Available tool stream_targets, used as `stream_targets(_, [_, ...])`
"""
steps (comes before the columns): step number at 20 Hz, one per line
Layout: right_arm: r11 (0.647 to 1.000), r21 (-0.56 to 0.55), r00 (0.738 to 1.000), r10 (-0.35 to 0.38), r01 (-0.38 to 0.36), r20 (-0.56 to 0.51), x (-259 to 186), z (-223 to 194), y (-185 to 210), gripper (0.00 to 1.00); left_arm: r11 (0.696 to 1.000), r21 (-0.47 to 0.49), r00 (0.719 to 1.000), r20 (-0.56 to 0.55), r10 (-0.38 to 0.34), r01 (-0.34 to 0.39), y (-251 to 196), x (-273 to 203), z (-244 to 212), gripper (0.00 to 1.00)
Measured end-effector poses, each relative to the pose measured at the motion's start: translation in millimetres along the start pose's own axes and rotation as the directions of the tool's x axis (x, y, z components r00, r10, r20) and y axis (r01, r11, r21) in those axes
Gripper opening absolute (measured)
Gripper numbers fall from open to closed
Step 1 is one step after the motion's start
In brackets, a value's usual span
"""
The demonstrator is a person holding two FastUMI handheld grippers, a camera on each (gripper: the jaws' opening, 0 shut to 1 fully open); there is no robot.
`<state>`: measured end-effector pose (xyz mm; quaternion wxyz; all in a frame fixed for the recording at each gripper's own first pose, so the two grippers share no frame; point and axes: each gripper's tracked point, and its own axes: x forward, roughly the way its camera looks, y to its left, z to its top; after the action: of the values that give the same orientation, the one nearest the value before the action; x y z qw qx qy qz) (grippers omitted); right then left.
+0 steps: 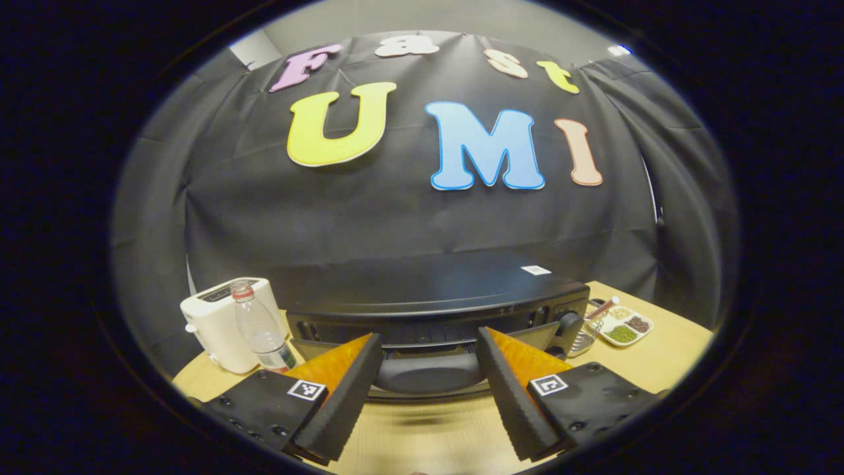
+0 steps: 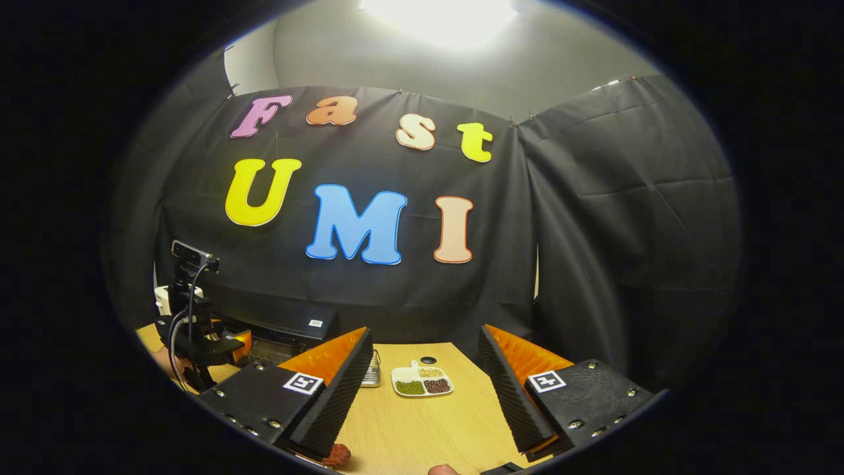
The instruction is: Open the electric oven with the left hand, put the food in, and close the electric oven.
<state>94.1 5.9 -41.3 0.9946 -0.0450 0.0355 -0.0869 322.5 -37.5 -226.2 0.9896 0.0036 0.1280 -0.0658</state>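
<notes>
Facing left gripper (image 1: 428, 356): oven (image 1: 435, 297) front, handle (image 1: 428, 373) crosswise.

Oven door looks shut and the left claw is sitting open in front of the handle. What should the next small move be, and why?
Probably ease the left claw forward until its fingers straddle the oven door handle, then close. The handle lies between the open fingers, apparently not yet gripped, and the door looks shut. The right claw waits open over the table.

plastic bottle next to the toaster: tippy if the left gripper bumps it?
Probably. The plastic bottle is tall, narrow and upright, and looks mostly empty, so likely light. Its smooth clear wall may be slippery. The toaster close beside it might stop a fall that way.
</notes>
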Motion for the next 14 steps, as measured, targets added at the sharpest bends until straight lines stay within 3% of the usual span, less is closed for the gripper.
stream_targets(3, [1.000, 0.006, 1.000, 0.010, -0.010, 0.003, -4, 0, -2, 0.98, 1.000, 0.001, 1.000, -0.021, 0.007, -0.007, -2, -14, -11, 1.00])
stream_targets(4, [1.000, 0.007, 1.000, 0.013, -0.014, 0.005, -5, 0, -3, 0.98, 1.000, 0.000, 1.000, -0.025, 0.009, -0.009, -3, -18, -13, 0.91])
stream_targets(5, [1.000, 0.008, 1.000, 0.016, -0.017, 0.007, -6, 1, -4, 0.98, 1.000, 0.000, 0.999, -0.034, 0.010, -0.010, -4, -23, -17, 0.91])
stream_targets(6, [1.000, 0.009, 1.000, 0.020, -0.020, 0.008, -7, 1, -5, 0.98, 1.000, 0.001, 0.999, -0.040, 0.012, -0.012, -4, -27, -21, 0.97])
stream_targets(12, [0.999, 0.011, 0.999, 0.036, -0.036, 0.011, -14, 3, -13, 0.98, 1.000, 0.001, 0.995, -0.100, 0.027, -0.027, -8, -46, -50, 0.93])
stream_targets(14, [0.999, 0.010, 0.999, 0.039, -0.039, 0.010, -16, 2, -15, 0.98, 1.000, 0.006, 0.993, -0.114, 0.030, -0.029, -9, -52, -59, 0.97])
